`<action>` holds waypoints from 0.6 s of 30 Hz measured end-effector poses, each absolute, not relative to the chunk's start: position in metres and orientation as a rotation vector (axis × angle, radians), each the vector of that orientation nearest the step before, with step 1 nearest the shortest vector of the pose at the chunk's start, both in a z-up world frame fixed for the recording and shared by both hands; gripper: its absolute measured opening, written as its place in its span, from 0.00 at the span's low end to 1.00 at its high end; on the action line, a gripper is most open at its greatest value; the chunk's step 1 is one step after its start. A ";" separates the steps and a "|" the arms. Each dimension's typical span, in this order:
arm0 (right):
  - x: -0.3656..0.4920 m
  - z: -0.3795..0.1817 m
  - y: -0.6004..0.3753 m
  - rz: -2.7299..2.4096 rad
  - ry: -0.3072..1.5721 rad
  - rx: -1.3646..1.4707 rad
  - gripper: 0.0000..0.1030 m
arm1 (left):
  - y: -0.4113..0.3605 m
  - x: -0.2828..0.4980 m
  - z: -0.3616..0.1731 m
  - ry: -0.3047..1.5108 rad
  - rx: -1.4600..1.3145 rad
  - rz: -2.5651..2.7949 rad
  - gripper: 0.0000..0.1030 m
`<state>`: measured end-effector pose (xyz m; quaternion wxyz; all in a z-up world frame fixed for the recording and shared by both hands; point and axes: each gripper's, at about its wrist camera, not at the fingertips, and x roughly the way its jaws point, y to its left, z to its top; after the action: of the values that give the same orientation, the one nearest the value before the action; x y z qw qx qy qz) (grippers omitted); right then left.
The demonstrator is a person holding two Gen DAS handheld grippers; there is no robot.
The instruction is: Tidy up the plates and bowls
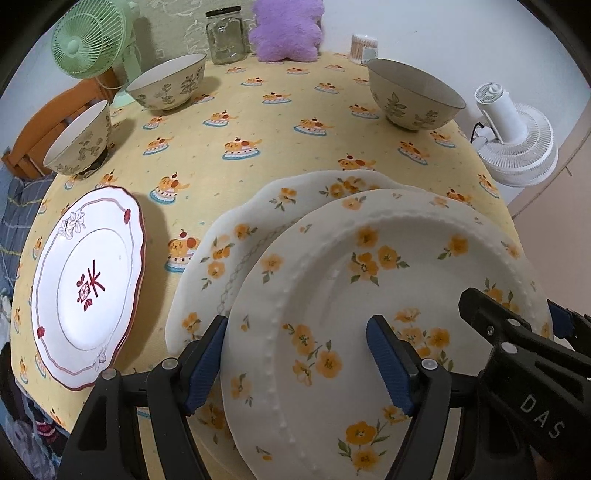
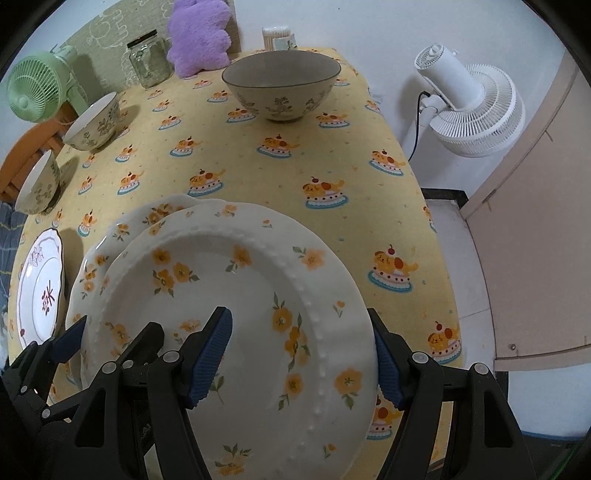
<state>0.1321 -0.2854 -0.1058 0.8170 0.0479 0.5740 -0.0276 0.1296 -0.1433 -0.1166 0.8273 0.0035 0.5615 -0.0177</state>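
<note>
A white plate with orange flowers and a beaded rim (image 1: pixel 369 295) (image 2: pixel 229 295) lies tilted on a second orange-flower plate (image 1: pixel 258 221) (image 2: pixel 110 236). My left gripper (image 1: pixel 295 365) straddles its left rim, one finger outside, one over the plate. My right gripper (image 2: pixel 303 358) straddles its right rim the same way; it also shows in the left wrist view (image 1: pixel 517 332). A red-trimmed white plate (image 1: pixel 85 280) (image 2: pixel 38 288) lies at the left. Three floral bowls stand farther back: two at the left (image 1: pixel 79 140) (image 1: pixel 170 85), one at the right (image 1: pixel 413 96) (image 2: pixel 280 85).
A green fan (image 1: pixel 88 40), a glass jar (image 1: pixel 225 35), a purple plush (image 1: pixel 284 29) and a toothpick holder (image 1: pixel 364 46) stand along the table's far edge. A white fan (image 1: pixel 517 140) stands off the right edge. An orange chair (image 1: pixel 40 125) is at the left.
</note>
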 end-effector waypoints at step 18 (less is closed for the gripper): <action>0.131 -0.109 -0.283 -0.053 1.232 0.087 0.69 | -0.153 0.129 -0.117 1.183 0.087 -0.004 0.85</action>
<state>0.1309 -0.2830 -0.1089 0.8150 0.0410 0.5774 -0.0246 0.1290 -0.1532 -0.1172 0.8292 0.0411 0.5574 -0.0021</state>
